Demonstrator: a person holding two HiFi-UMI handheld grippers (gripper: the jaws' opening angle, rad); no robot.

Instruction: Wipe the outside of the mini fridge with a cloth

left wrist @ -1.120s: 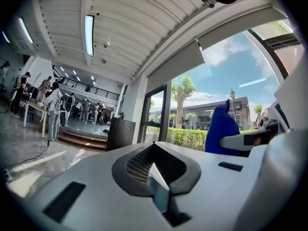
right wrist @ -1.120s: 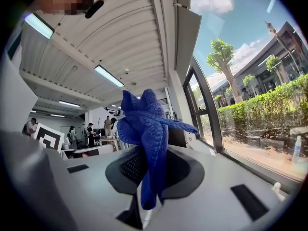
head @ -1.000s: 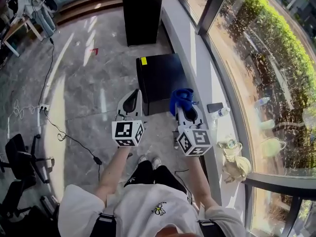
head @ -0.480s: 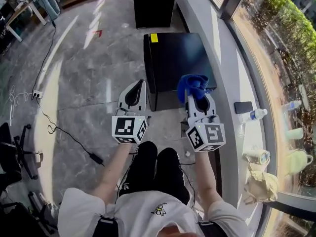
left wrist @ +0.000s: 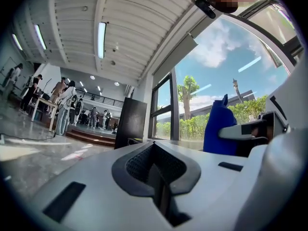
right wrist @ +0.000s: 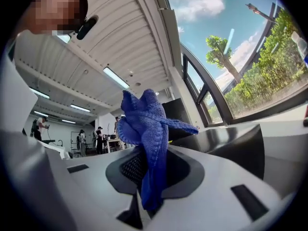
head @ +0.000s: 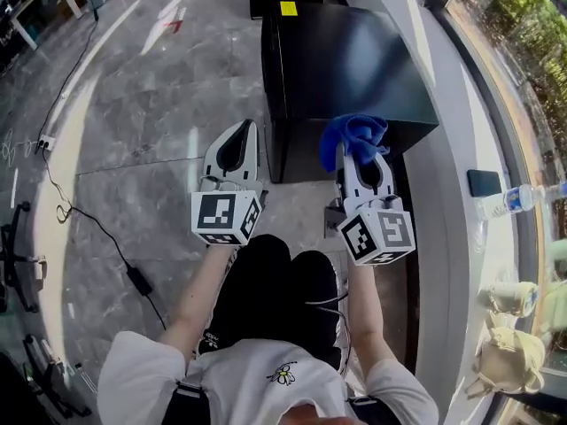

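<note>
We hold the right gripper [head: 361, 156] with its jaws closed on a blue knitted cloth [head: 353, 135]. The right gripper view shows the fabric pinched in the seam between the jaws, with the loose bulk standing up past the tips. The left gripper [head: 239, 135] has its jaws together and nothing between them.

The black box-shaped mini fridge [head: 354, 60] stands on the grey marble floor [head: 151, 122] directly ahead of us, with one side against the pale window ledge [head: 456, 237]. The bunched cloth sits over the fridge's near top edge. We cannot tell whether it is touching the surface.

We judge the step in hand to be bringing the cloth onto the fridge for the first stroke. To do it well:

- Lower the right gripper until the loose fabric, not the hard jaw tips, bears on the top panel.
- Tilt the gripper so the bulk flattens and spreads.
- Draw overlapping strokes across the top, then work down the front and the free side.
- Hold the pinch firm, because a slack grip would likely leave the cloth behind on the panel.
- Place the left gripper against the fridge if it shifts under pressure.

A yellow sticker [head: 288, 8] marks the far top corner, so wipe around its edges gently. A dark phone [head: 485, 182] and a clear water bottle [head: 518, 198] lie on the ledge, well apart from the working area.
</note>
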